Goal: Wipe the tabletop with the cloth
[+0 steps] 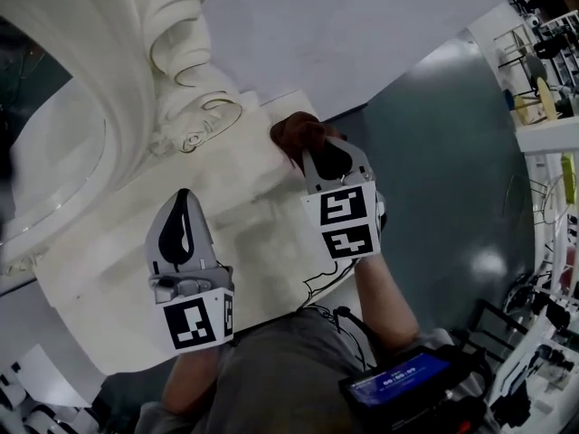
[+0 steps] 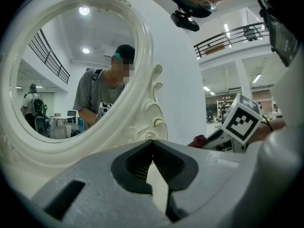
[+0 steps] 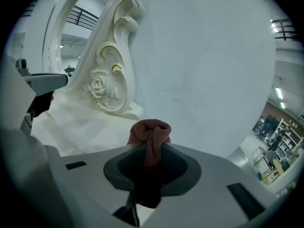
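Note:
A dark red cloth (image 1: 297, 132) is bunched at the far right corner of the white tabletop (image 1: 109, 287). My right gripper (image 1: 324, 155) is shut on it. In the right gripper view the cloth (image 3: 151, 132) bulges out past the right gripper (image 3: 151, 150), just above the table. My left gripper (image 1: 185, 197) hovers over the middle of the tabletop, shut with nothing in it. In the left gripper view the left gripper (image 2: 153, 145) points at the mirror, and the cloth (image 2: 198, 140) shows to its right.
An oval mirror (image 1: 54, 152) in a carved white frame (image 1: 194, 107) stands along the table's far left side, against a white wall (image 1: 362, 25). Dark floor (image 1: 452, 152) lies past the right edge. Shelves and cables (image 1: 543, 89) crowd the far right. A small screen (image 1: 393, 382) hangs at my waist.

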The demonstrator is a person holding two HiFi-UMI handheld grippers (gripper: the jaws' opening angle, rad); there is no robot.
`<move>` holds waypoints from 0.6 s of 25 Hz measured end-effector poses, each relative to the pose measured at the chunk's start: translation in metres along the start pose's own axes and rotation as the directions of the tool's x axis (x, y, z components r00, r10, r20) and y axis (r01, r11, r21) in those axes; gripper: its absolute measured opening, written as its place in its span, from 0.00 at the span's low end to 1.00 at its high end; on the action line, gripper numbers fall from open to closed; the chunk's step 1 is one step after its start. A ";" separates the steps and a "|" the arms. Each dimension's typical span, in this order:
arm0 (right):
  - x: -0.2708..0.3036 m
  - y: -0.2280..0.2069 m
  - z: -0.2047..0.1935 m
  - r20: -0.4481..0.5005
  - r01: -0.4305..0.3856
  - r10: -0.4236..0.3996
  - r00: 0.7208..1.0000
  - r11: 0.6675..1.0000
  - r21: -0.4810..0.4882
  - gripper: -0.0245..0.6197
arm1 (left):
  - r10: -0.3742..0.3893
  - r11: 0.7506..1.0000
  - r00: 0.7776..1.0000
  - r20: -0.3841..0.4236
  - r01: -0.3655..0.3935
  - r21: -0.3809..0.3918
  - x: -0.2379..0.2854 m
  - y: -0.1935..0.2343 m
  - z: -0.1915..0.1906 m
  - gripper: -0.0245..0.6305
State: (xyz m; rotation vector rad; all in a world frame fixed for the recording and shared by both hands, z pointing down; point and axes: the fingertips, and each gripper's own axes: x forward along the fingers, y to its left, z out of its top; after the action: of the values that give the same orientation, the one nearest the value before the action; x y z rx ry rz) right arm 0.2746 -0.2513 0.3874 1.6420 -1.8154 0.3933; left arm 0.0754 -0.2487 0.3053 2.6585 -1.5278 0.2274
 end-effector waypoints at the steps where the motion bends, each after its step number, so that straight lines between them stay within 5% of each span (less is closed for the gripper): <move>1: -0.008 -0.007 0.002 0.011 0.019 -0.019 1.000 1.000 0.009 0.16 | -0.002 1.000 1.000 0.007 0.002 -0.002 -0.003 -0.002 0.003 0.06; 6: -0.063 0.003 0.025 0.086 0.049 -0.051 0.995 0.999 0.022 0.16 | 0.010 1.000 0.999 0.042 -0.010 -0.001 -0.053 0.002 0.019 0.06; 15: -0.121 0.107 0.093 0.231 -0.078 0.099 0.968 0.992 -0.101 0.16 | 0.212 0.977 0.974 0.076 -0.212 -0.005 -0.175 0.065 0.041 0.06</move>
State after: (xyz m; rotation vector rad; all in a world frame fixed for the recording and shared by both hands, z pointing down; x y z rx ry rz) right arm 0.1472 -0.1968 0.2623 1.6038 -2.0554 0.1546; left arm -0.0632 -0.1375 0.2359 2.5320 -1.8377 0.1407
